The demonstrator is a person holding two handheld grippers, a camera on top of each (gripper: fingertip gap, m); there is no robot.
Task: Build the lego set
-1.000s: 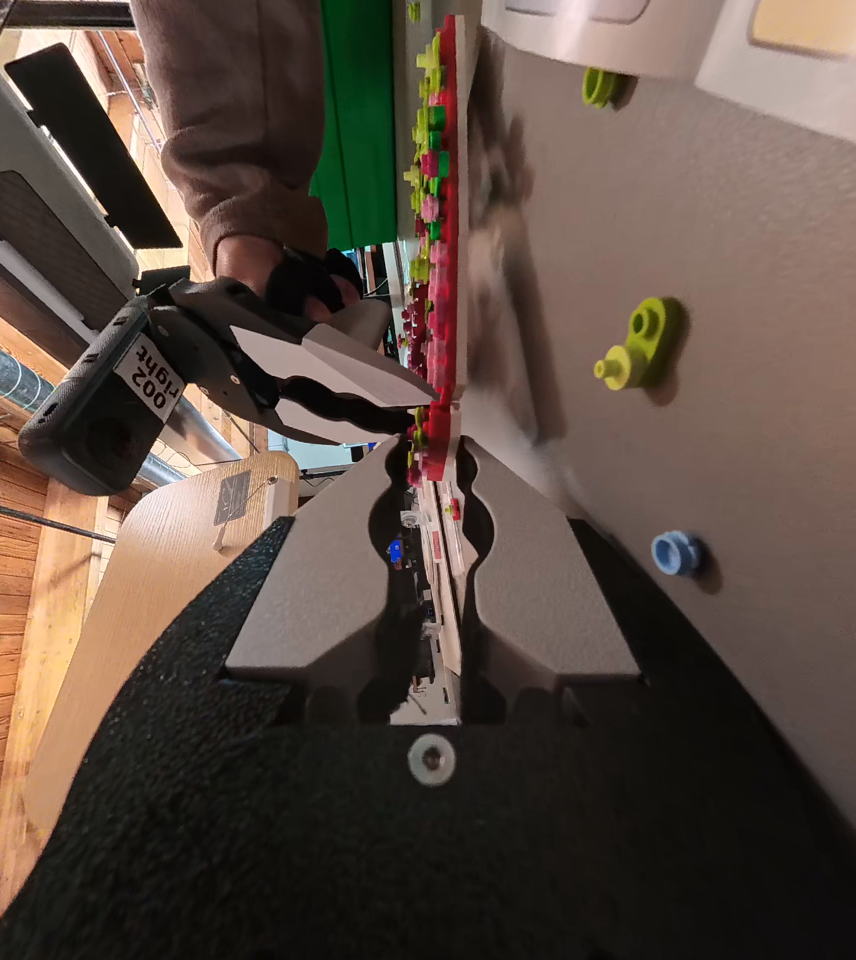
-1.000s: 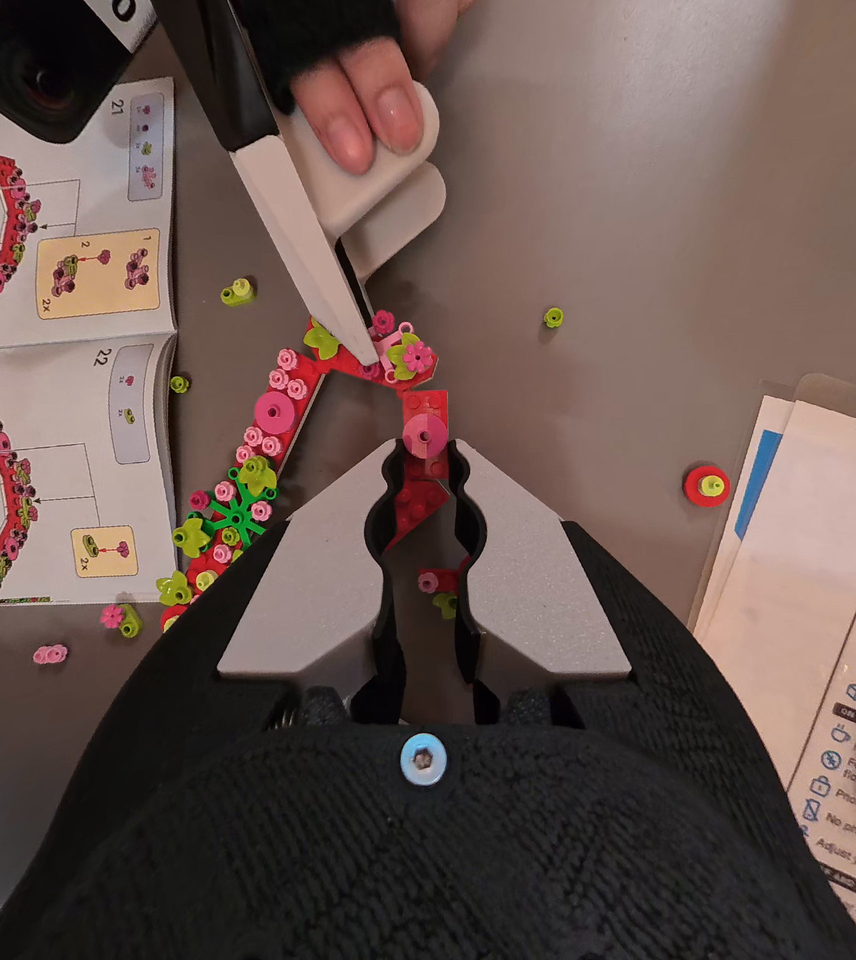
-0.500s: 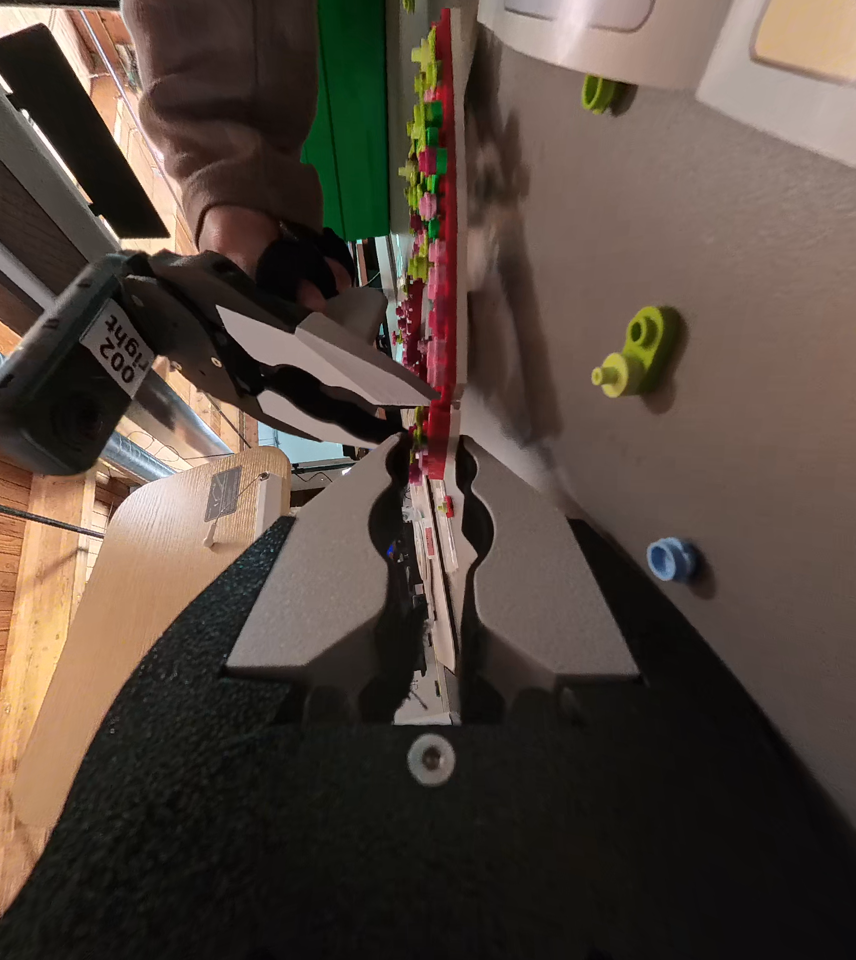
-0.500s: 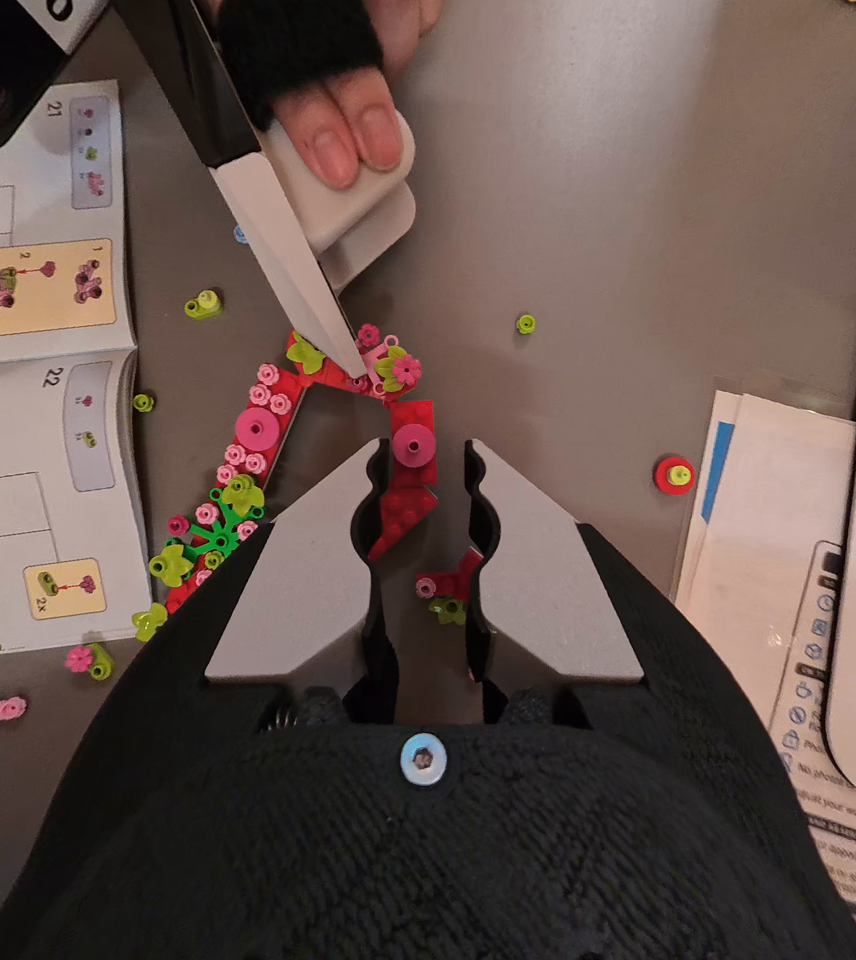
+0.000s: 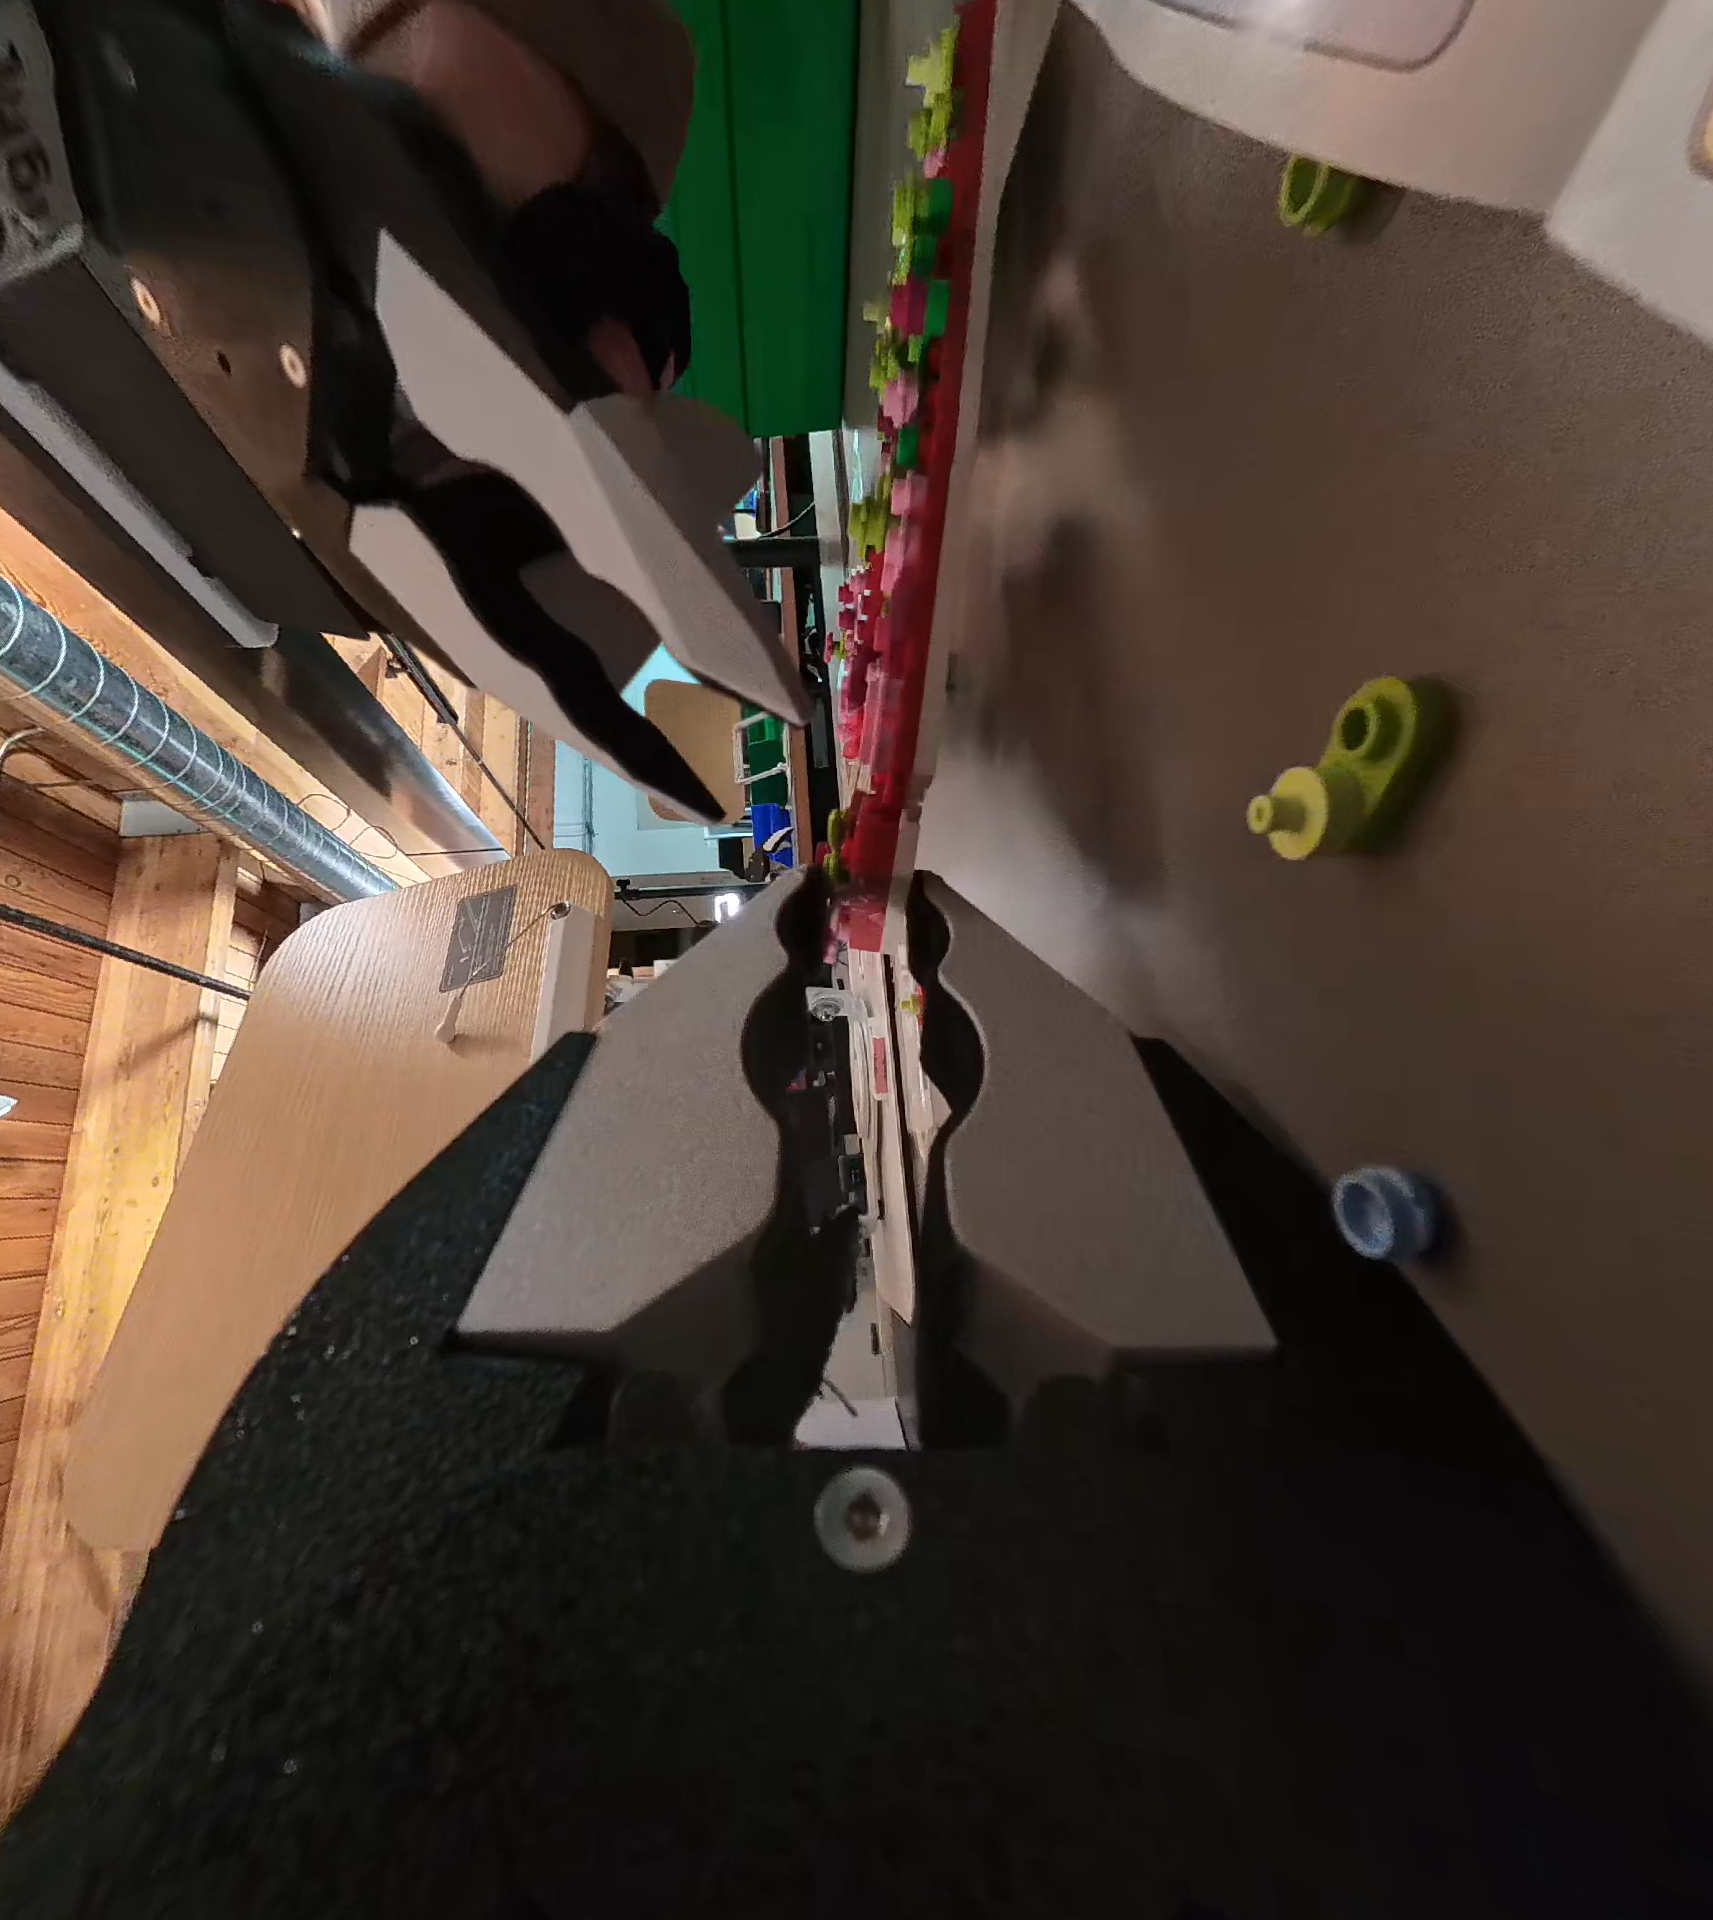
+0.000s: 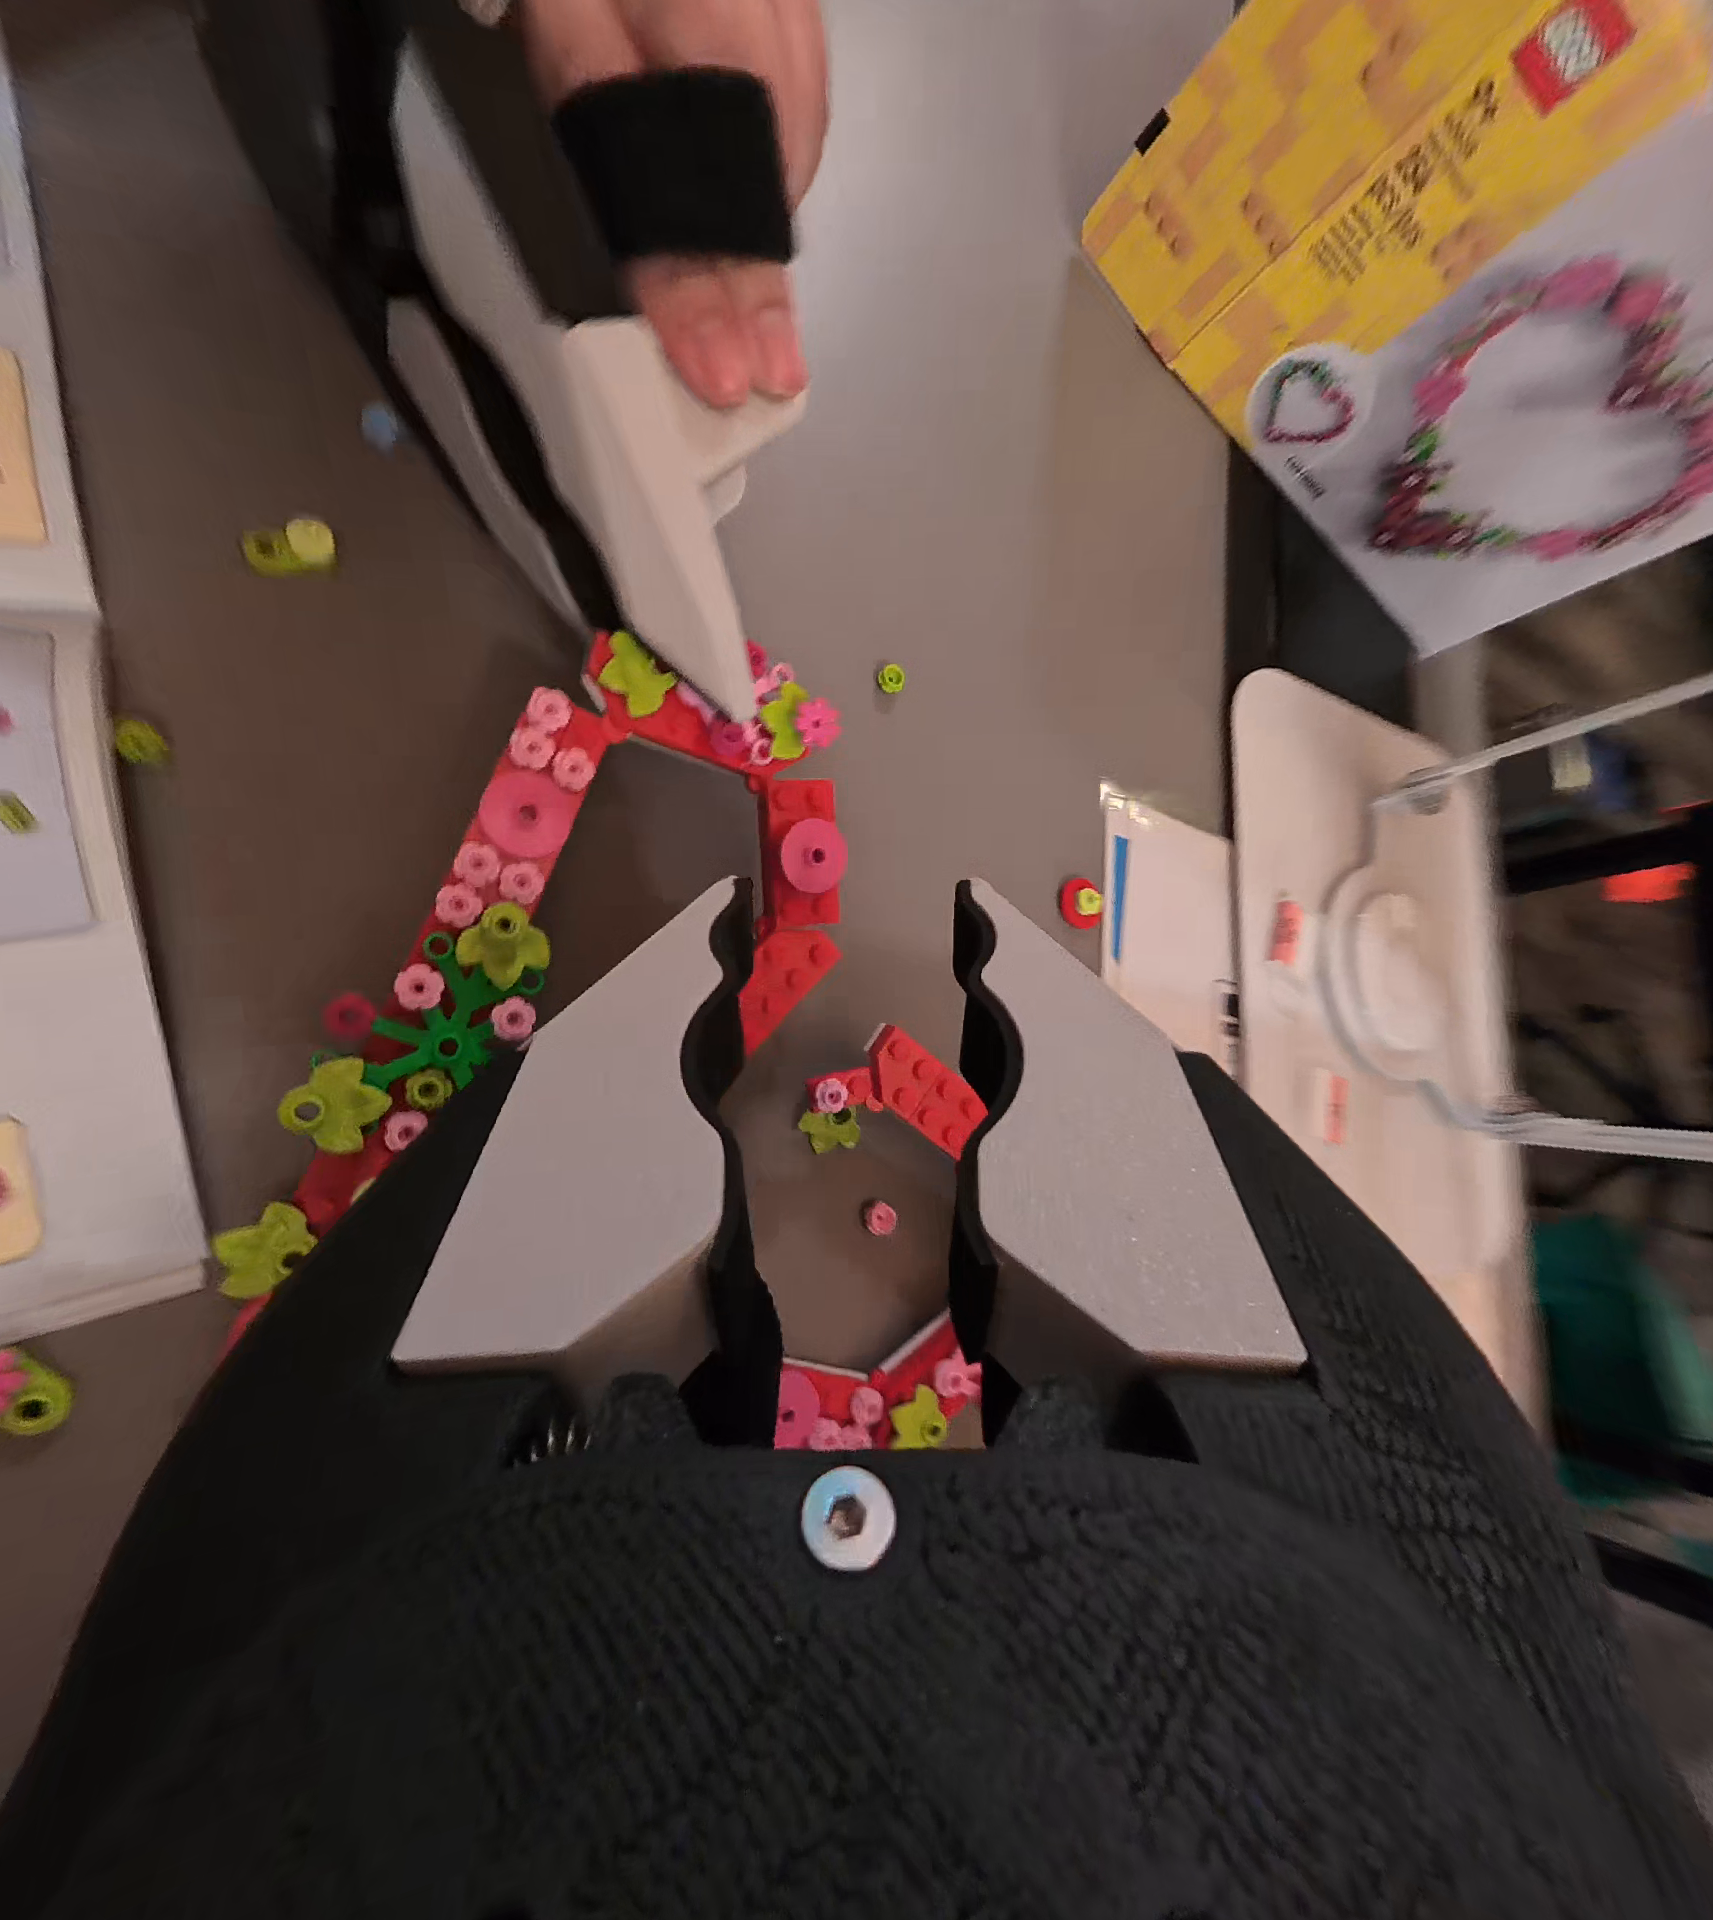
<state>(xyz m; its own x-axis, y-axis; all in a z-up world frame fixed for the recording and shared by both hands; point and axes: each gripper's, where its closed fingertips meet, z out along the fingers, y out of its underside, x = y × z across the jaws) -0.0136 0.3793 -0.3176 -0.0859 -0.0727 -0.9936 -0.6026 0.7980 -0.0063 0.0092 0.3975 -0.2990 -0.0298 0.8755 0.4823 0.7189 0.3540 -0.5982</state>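
Observation:
A red heart-shaped lego frame (image 6: pixel 790 977) with pink flowers and lime leaves lies on the grey table. My left gripper (image 5: pixel 862 894) is turned on its side and shut on the frame's upper edge (image 5: pixel 873 831). It also shows in the right wrist view (image 6: pixel 732 696), its tips pinching the top of the frame next to a lime leaf. My right gripper (image 6: pixel 852 894) is open and empty above the frame's right arm, which has a pink disc (image 6: pixel 810 852) on it. The right gripper shows in the left wrist view (image 5: pixel 758 764), raised off the frame.
An open instruction booklet (image 6: pixel 0 831) lies left of the frame. The yellow lego box (image 6: pixel 1454 312) and a white tray (image 6: pixel 1351 935) are to the right. Loose pieces lie around: a lime piece (image 5: pixel 1351 769), a blue stud (image 5: pixel 1382 1210), a red round piece (image 6: pixel 1080 902), a pink stud (image 6: pixel 880 1218). About 4 cm separates my left fingertips from my right. From the right gripper's tips to the pink stud (image 6: pixel 880 1218) is close to 9 cm.
My right gripper has let go of the frame's right arm, opened wide and pulled back and up. My left gripper has kept its hold on the frame's top.

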